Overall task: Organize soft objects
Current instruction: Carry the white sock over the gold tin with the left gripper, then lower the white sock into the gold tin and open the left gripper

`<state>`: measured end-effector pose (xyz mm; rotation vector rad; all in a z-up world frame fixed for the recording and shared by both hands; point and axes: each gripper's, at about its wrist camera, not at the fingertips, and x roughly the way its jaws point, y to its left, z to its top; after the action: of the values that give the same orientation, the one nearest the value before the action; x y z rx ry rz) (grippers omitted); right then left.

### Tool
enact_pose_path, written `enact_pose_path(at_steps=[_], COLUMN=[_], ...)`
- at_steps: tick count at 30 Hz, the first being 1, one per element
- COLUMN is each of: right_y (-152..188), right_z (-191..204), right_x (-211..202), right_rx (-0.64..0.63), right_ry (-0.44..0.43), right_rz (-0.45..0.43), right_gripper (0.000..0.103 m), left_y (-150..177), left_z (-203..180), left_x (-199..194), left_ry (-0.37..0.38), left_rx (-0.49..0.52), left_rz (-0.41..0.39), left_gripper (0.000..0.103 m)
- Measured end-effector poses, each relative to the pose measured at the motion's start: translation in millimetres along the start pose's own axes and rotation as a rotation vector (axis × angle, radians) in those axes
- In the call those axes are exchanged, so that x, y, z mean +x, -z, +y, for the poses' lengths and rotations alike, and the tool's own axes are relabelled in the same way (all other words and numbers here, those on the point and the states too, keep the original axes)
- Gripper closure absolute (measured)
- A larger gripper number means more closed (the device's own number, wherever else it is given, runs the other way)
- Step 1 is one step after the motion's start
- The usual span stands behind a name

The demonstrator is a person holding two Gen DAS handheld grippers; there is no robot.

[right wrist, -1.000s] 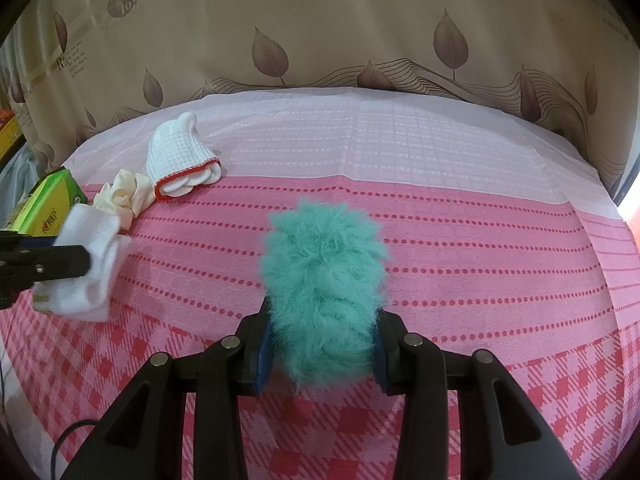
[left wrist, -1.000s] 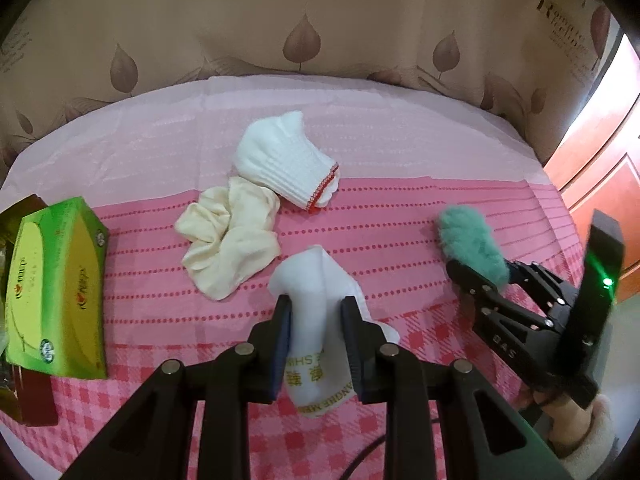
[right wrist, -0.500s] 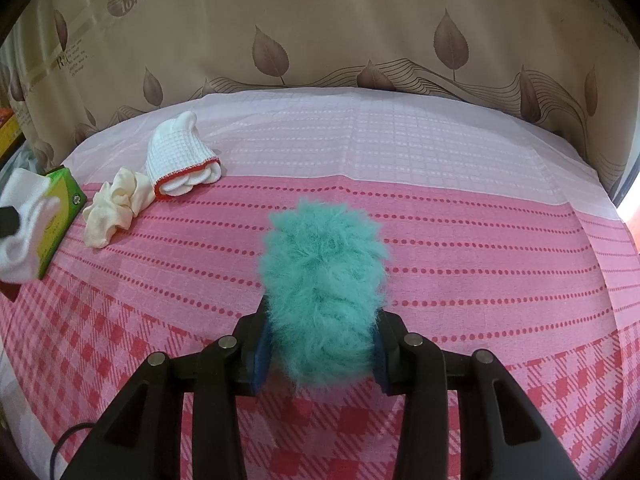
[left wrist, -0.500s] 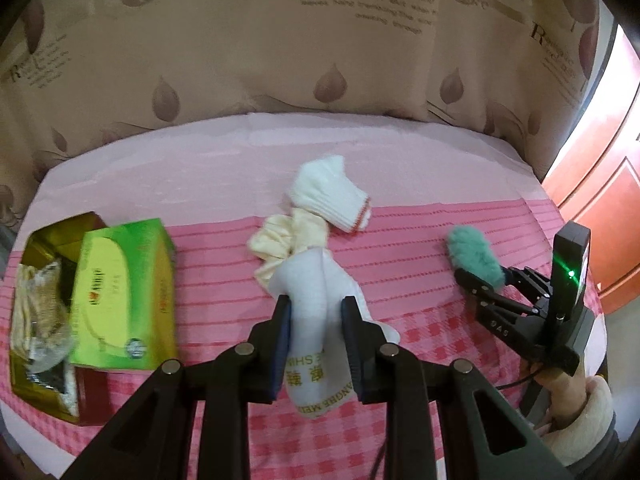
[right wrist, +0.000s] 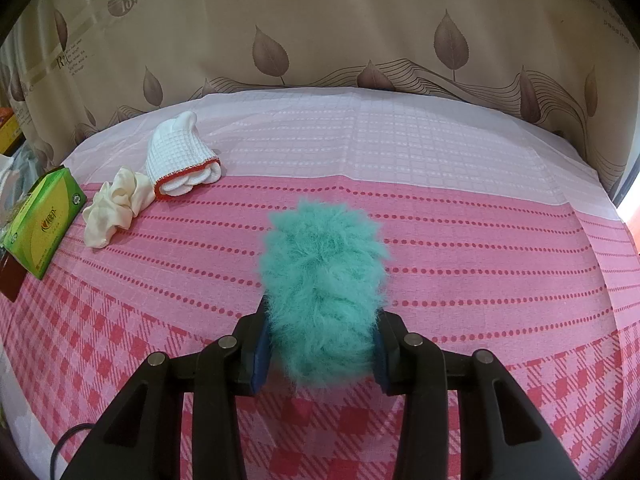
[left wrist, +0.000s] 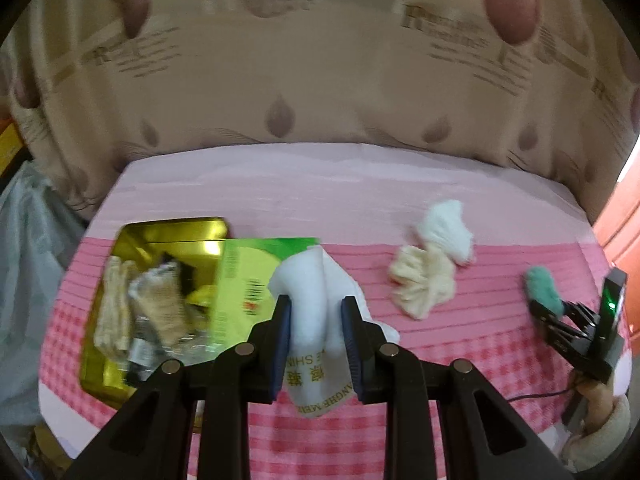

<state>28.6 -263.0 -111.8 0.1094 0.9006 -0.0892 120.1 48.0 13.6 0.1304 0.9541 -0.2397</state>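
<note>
Now: One Soft Thing in Each Gripper

Gripping a white sock [left wrist: 316, 300] in the left gripper [left wrist: 316, 320], blue pads pressing its middle from both sides, toe end bunching up above the fingers and printed cuff hanging down below them. Hanging clear of the pink checked tablecloth [left wrist: 460, 344], with a green tissue box [left wrist: 248, 280] and a gold tin [left wrist: 160, 236] just behind and to the left; tin holding crumpled wrappers, too blurred for detail. Lying farther right on the cloth, a cream scrunchie [left wrist: 422, 284] touching a white knitted glove [left wrist: 446, 230].

Clamping a teal fluffy scrunchie [right wrist: 322, 292] in the right gripper [right wrist: 320, 344], fur bulging out past both pads and standing up along the fingers. Showing again from this side, well apart to the left: the glove [right wrist: 180, 160] with its red-trimmed cuff, the cream scrunchie [right wrist: 116, 206] touching it, and the tissue box [right wrist: 44, 220] near the table's left edge. Showing also in the left view, the right gripper [left wrist: 540, 308] at the far right with the teal scrunchie [left wrist: 544, 288] between its fingers.
</note>
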Motion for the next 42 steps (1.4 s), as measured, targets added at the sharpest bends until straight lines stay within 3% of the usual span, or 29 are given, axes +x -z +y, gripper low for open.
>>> enact_pose_path(at_steps=[11,20,28,42], right_y=[0.0,0.1,0.0,0.8], right_z=[-0.1,0.1,0.0,3.7], right_x=[0.1,0.3,0.7,3.4], right_rx=[0.0,-0.001,-0.002,-0.018], right_ry=[0.0,0.001,0.002,0.022], right_rz=[0.0,0.0,0.0,0.003], right_gripper=[0.064,0.064,0.064,0.064], left_y=[4.2,21.9,44.8,61.6], left_z=[89.4,142.8,168.0,192.0], left_x=[-4.1,-1.9,11.4,41.3], left_ry=[-0.163,-0.233,-0.264,-0.237], left_rx=[-0.087,-0.15,-0.168,-0.168], left_rz=[0.002,0.034,0.076,0.105], left_gripper=[0.078,0.078,0.078,0.075])
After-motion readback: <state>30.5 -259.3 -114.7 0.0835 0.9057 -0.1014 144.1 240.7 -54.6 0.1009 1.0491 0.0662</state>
